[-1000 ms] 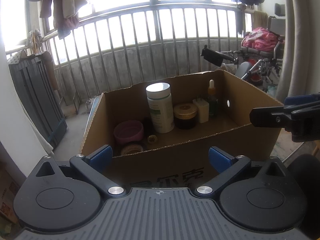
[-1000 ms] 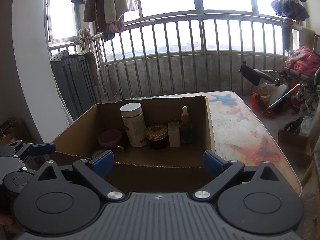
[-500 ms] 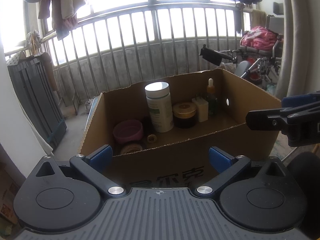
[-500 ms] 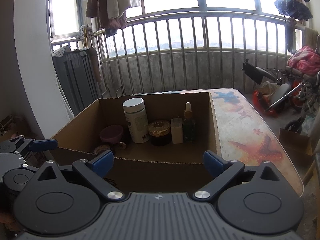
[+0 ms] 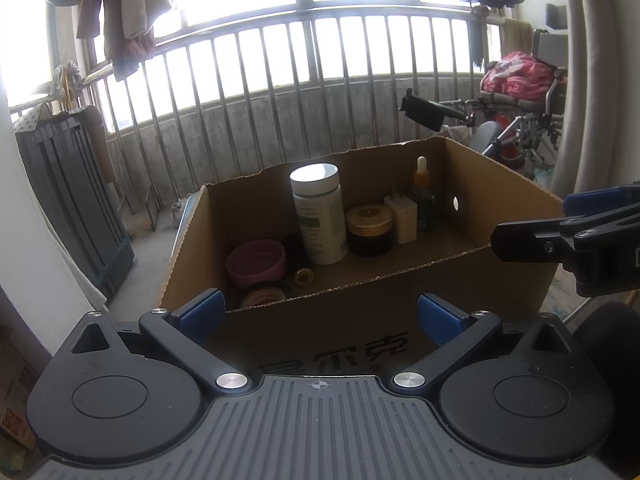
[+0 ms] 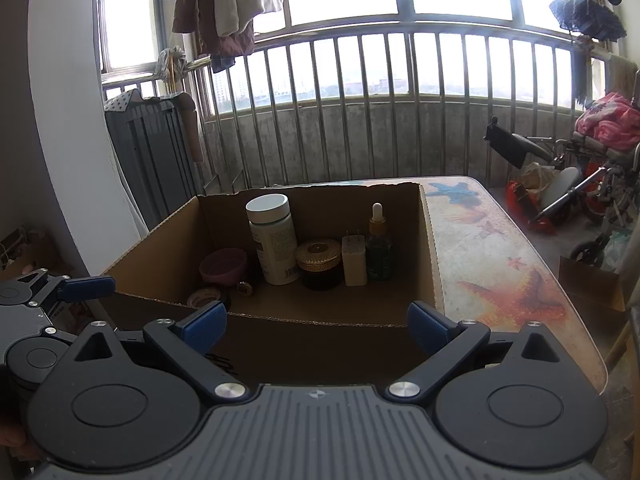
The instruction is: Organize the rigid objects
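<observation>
An open cardboard box stands in front of both grippers. Inside, a white bottle, a gold-lidded dark jar, a white charger plug and a green dropper bottle stand in a row. A pink bowl, a tape roll and a small gold cap lie at the left. My left gripper is open and holds nothing, short of the box's near wall. My right gripper is likewise open there.
The box rests on a table printed with starfish, with bare top to the box's right. A metal railing runs behind. A wheelchair stands at the right and a dark folded rack at the left.
The right wrist view has lifted and drawn back a little, so the box looks slightly further off. The left gripper has hardly moved. Both stay open.
</observation>
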`<state>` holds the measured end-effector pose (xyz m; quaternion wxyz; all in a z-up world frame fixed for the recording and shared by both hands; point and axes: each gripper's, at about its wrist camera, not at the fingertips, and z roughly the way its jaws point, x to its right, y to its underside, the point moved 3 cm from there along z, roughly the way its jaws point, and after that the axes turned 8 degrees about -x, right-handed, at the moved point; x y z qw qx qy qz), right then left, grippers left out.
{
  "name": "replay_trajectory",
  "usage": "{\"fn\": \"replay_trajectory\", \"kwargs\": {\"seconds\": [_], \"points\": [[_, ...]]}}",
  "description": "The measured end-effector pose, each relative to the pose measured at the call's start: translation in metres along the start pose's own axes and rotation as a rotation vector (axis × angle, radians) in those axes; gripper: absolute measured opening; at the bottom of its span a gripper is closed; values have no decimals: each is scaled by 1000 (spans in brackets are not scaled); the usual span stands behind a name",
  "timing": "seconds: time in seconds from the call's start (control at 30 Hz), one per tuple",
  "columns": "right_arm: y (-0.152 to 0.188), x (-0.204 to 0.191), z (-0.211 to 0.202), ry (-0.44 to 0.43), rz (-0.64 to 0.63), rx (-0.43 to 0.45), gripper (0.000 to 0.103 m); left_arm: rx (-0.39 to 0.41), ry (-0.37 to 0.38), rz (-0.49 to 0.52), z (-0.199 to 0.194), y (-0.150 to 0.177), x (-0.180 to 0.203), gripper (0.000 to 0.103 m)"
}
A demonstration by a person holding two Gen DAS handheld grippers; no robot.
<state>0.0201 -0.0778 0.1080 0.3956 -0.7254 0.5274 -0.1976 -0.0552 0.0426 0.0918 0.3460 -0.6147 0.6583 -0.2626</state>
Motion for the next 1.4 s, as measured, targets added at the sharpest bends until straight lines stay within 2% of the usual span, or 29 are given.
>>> {"fn": "replay_trajectory", "kwargs": {"seconds": [1.4], "points": [[-1, 1, 0, 5, -8, -4, 100, 12, -1, 6, 0, 1, 0, 103]]}}
